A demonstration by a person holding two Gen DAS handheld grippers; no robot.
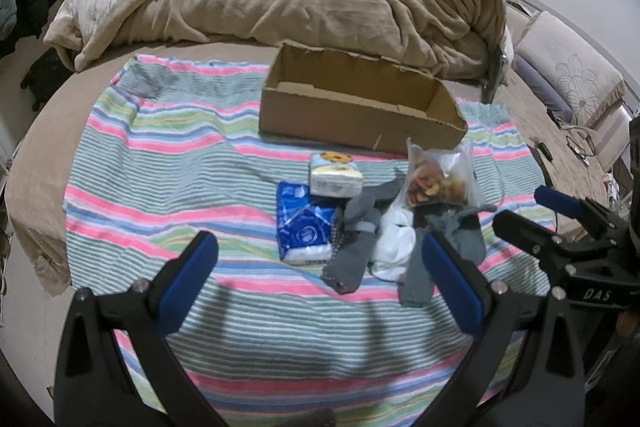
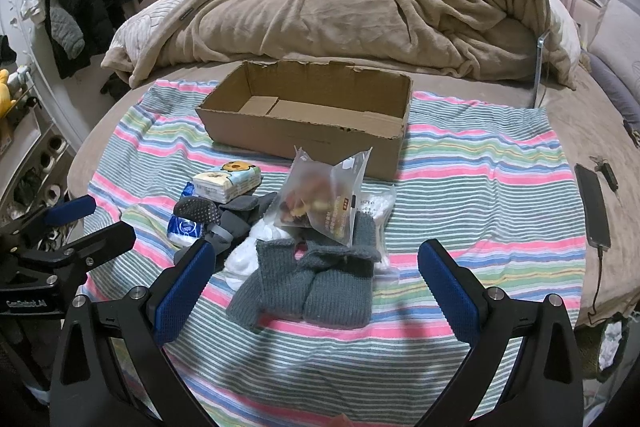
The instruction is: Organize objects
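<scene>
- We hold the left gripper (image 1: 320,259) and right gripper (image 2: 316,267) above the bed, fingers spread, empty.
- The pile lies on the striped towel (image 2: 480,187), just before the empty cardboard box (image 2: 312,115).
- We advise taking the topmost snack bag (image 2: 324,199) first, pinching its upper edge.

Your left black gripper with blue-padded fingers (image 1: 318,259) hovers, jaws spread wide and empty. Your right black blue-padded gripper (image 2: 316,267) does likewise, seemingly level with it, alongside.
</scene>
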